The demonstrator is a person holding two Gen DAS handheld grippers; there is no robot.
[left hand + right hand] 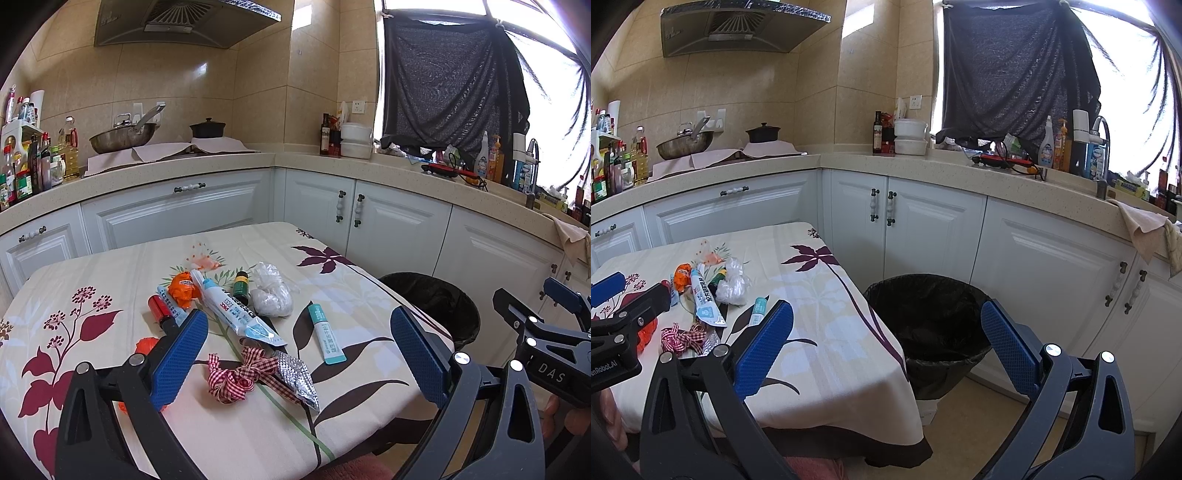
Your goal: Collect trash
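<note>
nothing picked yet: both grippers empty over the litter

the left gripper (299,354) hangs above the near half of the table (110,273), jaws spread wide with nothing between them. the right gripper (886,347) is likewise spread wide and empty, off the table's right side and facing the black-lined trash bin (886,291) on the floor.

the trash lies in a loose cluster on the flowered cloth. in the left wrist view, the checked ribbon (236,373) and a crumpled foil blister pack (299,376) sit nearest, at about 6 o'clock of the pile. a teal sachet (327,334) lies apart at 4 o'clock. a long white toothpaste tube (236,310) runs through the middle, with a small dark bottle (241,286) and a clear plastic wad (273,291) at 1 o'clock, an orange wrapper (183,290) at 11 o'clock and a red cylinder (159,308) at 9 o'clock.

judging by this, the step in hand is the first pick. the next move likely calls for lowering the left gripper onto a near, bulky piece such as the ribbon, closing, then carrying it to 3 o'clock.

the bin stands just beside the table's right edge, mouth open and below table height, so the carry must clear that edge. the cloth overhangs it, and the right gripper sits near that path. cabinets stand close behind the bin.
</note>
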